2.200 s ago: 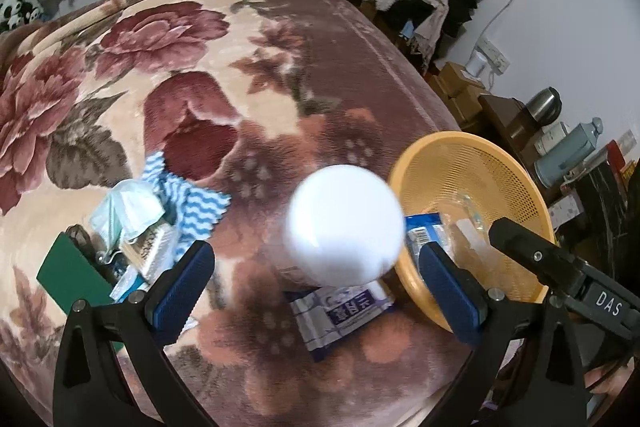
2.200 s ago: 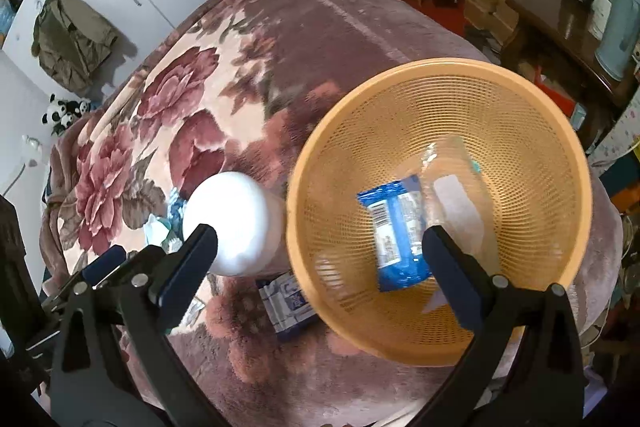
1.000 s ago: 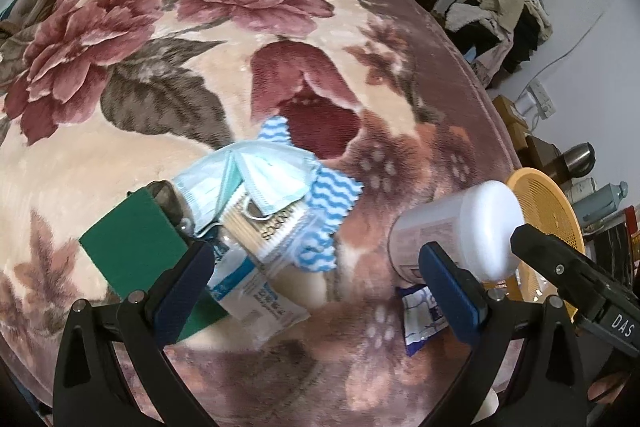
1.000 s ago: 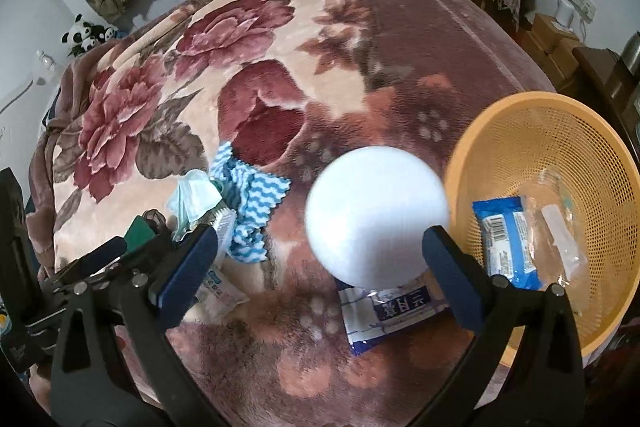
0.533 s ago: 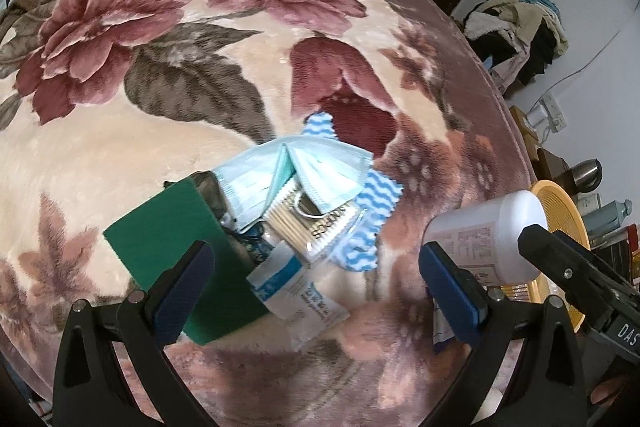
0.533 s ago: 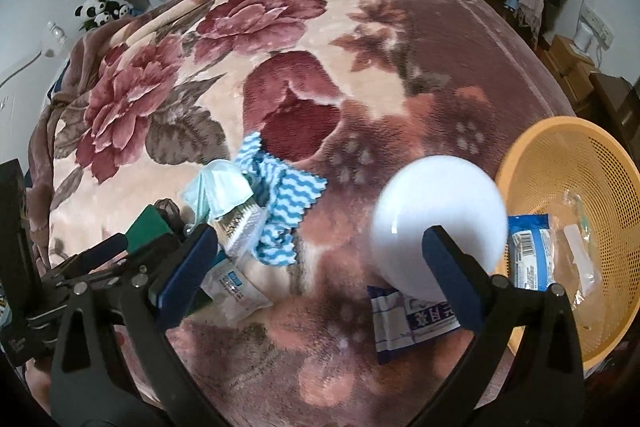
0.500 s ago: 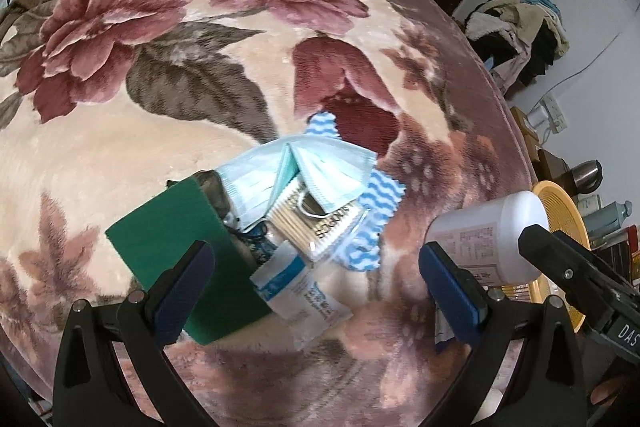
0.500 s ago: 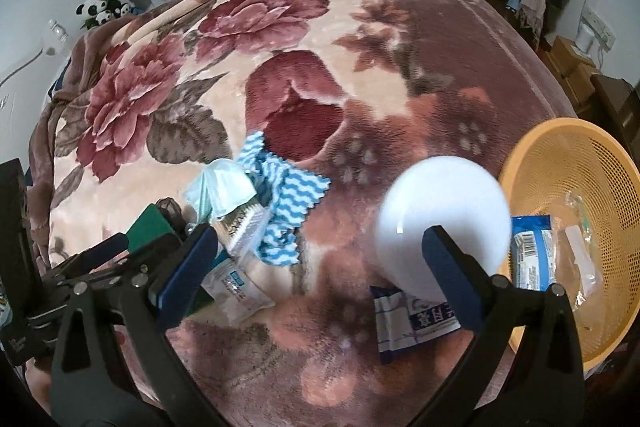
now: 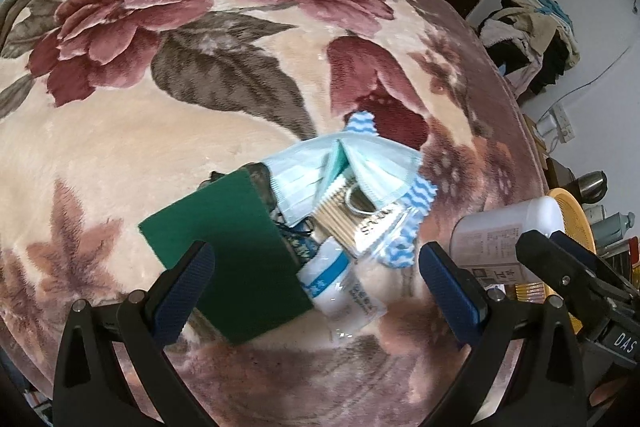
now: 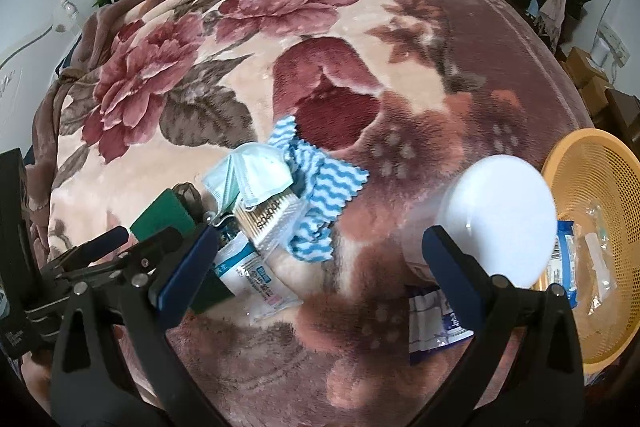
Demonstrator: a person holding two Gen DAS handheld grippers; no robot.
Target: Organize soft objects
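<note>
soft, light items are lying heaped on the bed blanket [image 9: 120, 155]: green sponge [image 9: 228, 251], face mask [image 9: 344, 167]. we are holding both left gripper [image 9: 312, 267] and right gripper [image 10: 320, 251] jaws released, judging the sponge's compressible edge the best hold.
</note>
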